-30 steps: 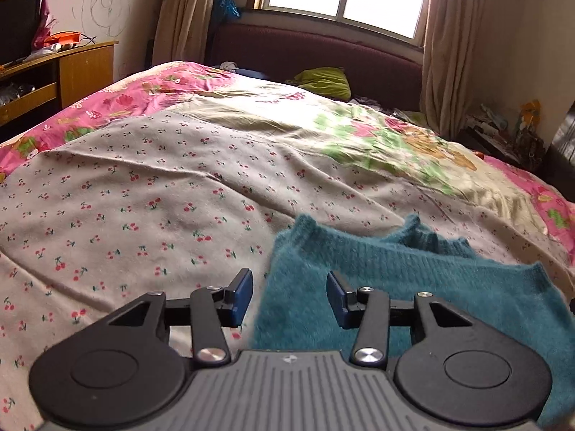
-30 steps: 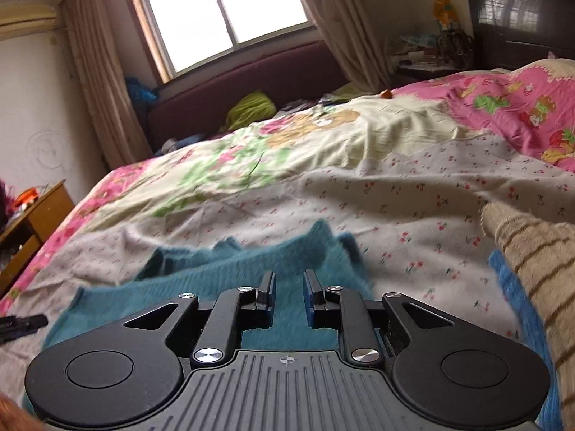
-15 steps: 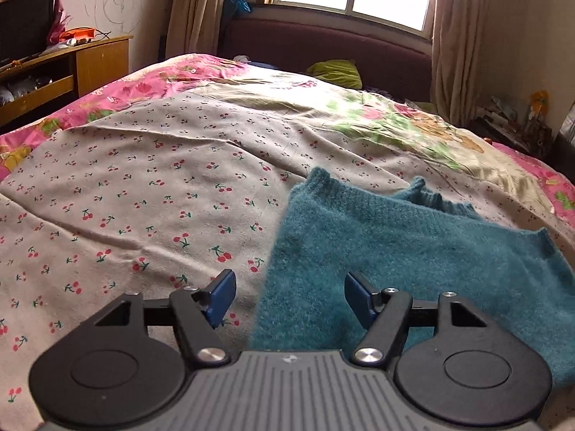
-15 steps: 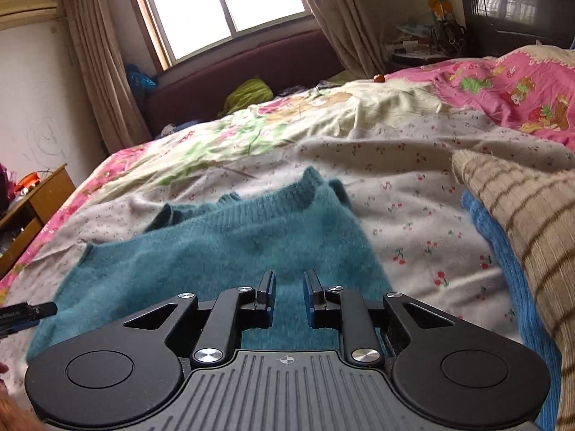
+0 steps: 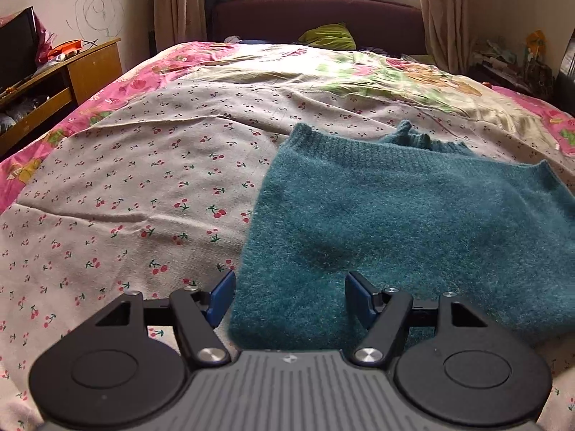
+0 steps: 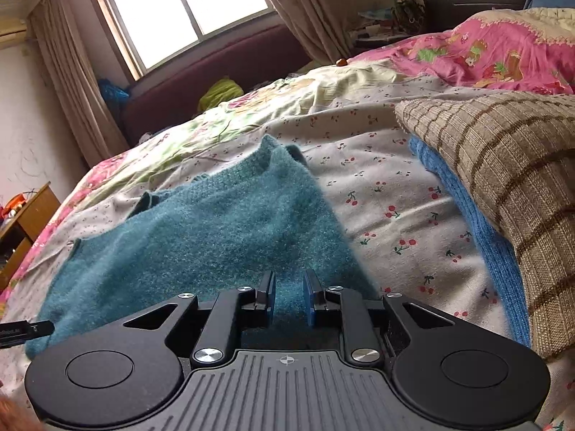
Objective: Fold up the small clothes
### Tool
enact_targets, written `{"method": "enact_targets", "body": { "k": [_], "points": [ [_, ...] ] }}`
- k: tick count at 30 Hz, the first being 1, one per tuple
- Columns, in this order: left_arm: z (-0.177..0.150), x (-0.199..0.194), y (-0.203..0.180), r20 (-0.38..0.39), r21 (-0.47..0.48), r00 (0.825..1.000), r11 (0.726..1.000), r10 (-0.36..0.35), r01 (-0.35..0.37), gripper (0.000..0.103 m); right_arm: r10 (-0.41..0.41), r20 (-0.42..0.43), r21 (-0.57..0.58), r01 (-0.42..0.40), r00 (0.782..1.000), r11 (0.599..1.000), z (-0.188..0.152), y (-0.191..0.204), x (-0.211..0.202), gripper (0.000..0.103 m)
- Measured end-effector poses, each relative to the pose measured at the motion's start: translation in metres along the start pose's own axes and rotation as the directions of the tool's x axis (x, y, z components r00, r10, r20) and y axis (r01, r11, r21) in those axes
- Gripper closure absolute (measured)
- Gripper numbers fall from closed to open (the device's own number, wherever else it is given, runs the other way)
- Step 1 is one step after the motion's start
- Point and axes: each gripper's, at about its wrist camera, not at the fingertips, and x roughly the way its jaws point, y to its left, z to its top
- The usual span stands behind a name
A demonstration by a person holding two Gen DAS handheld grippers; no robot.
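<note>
Left wrist view: teal sweater [image 5: 395, 222] flat on the bed [image 5: 143, 186], both claws at its near edge.
Left claw [image 5: 289, 298] spread wide, jaws just been opening, near left corner of the sweater lying between the blue pads [image 5: 219, 296], pads not pressing it. Right claw [image 6: 289, 296] nearly closed, narrow gap, teal knit showing in the gap; can't tell if it's pinching or just above the fabric. Sweater runs ahead of both claws, collar at the far end. Right of the right claw: tan striped knit [image 6: 503, 179] stacked on a blue knit [image 6: 478, 230], apart from the sweater.
</note>
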Motion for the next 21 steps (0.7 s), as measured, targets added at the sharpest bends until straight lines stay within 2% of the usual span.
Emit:
{"method": "enact_targets", "body": {
  "k": [21],
  "points": [
    [0.01,-0.009,-0.031,-0.009,0.113,0.995,0.989,0.099,-0.097,0.025,0.102,0.002,0.095,-0.102,0.995,0.99,0.002,-0.022,0.001,0.085]
  ]
}}
